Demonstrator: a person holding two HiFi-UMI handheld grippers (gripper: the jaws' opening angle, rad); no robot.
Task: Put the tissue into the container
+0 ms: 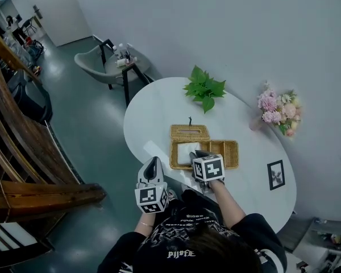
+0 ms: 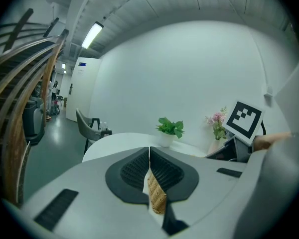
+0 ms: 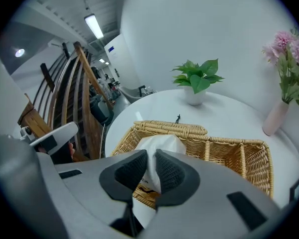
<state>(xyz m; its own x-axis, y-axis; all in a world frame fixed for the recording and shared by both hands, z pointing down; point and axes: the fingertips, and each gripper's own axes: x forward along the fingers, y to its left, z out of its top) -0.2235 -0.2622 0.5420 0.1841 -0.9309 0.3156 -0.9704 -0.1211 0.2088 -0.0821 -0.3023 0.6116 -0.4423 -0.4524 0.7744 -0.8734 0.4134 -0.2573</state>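
- My right claw (image 3: 150, 156) is clamped on the tissue (image 3: 159, 144). It's pinching the near end, and the rest pokes out past the tips, over the left-end compartment of the wicker container (image 3: 229, 143).
- Handling guess: it looks light, soft and squashy, so it won't slip, but it will bulge and could snag on the wicker rim. A grip across the middle of its body seems safer to me than one on a loose corner.
- My left claw (image 2: 149, 156) has its jaws together with nothing in them. It's off to the left of the right claw, by the near edge of the tabletop (image 1: 153, 107).
- Count: one tissue and one container, which has dividers, so at least two compartments.
- Also one flat wicker lid (image 3: 169, 127) just beyond the container, one potted plant (image 3: 197, 78) farther ahead, one vase of flowers (image 3: 289, 68) ahead to the right, and one picture frame (image 1: 276, 174).
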